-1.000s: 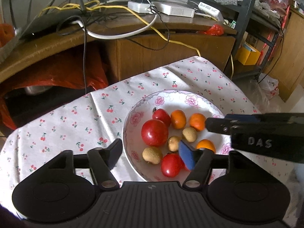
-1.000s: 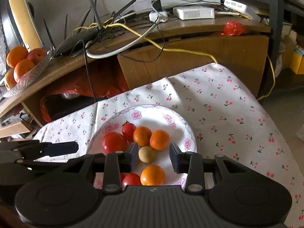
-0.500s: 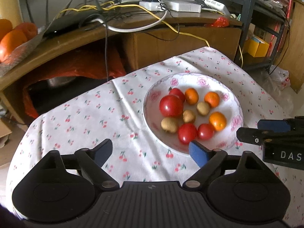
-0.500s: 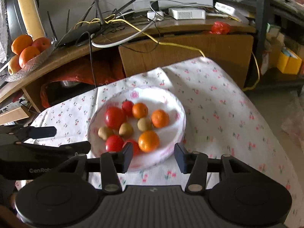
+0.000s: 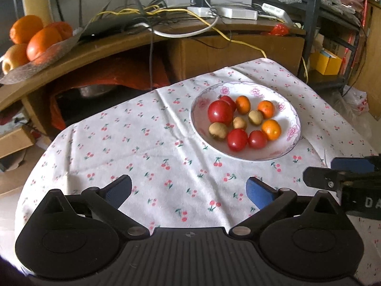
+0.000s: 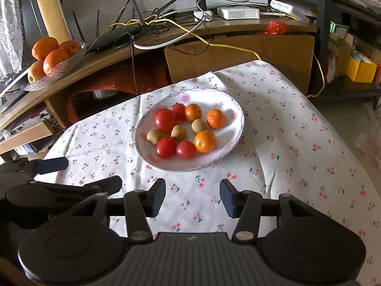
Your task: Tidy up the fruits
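A white floral plate [image 5: 291, 109] [image 6: 234, 109] sits on the cherry-print tablecloth [image 5: 142, 143]. It holds several red tomatoes [image 5: 220, 112] [image 6: 165, 119], three oranges [image 5: 271, 130] [image 6: 205, 141] and three small brown kiwis [image 5: 218, 131] [image 6: 178, 131]. My left gripper [image 5: 188, 191] is open and empty, above the cloth near and left of the plate. My right gripper [image 6: 192, 199] is open and empty, just in front of the plate. Each gripper shows at the edge of the other's view.
A curved wooden desk [image 5: 71, 57] behind the table carries cables, a router and a glass dish of oranges [image 5: 35, 40] [image 6: 52, 54]. A metal shelf rack [image 5: 316, 23] and a yellow box [image 5: 327, 62] stand at the right. The cloth hangs over the table edges.
Both grippers have pulled back from the plate, toward me. The plate and its fruit now lie farther ahead. Both stay open and empty.
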### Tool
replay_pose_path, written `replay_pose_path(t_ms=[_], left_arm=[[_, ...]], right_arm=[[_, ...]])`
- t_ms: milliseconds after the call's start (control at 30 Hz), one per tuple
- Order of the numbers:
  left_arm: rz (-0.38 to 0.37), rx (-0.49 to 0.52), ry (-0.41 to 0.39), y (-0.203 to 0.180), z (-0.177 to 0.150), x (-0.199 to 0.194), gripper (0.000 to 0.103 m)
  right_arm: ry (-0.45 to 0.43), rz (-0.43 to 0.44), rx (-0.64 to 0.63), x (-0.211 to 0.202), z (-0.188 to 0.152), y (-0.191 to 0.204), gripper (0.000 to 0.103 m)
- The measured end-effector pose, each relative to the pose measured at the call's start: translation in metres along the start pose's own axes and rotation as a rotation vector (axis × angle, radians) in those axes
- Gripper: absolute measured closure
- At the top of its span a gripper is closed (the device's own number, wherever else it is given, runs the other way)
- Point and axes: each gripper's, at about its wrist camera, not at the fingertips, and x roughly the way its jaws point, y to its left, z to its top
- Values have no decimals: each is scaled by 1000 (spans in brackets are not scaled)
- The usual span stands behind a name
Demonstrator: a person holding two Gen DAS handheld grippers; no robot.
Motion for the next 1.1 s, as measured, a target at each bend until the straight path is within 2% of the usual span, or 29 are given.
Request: replay_pose_path(t_ms=[400, 533, 767, 1100], left_arm=[[34, -5, -43, 0, -18, -28, 0], [22, -13, -52, 0, -22, -32, 0], [33, -23, -18, 0, -30, -31, 0], [41, -28, -20, -1, -35, -39, 0]], right_arm=[[-10, 29, -3, -24, -23, 14, 53], [-17, 32, -3, -30, -27, 17, 52], [-14, 23, -8, -35, -34, 19, 52], [14, 4, -16, -33, -44, 23, 52]])
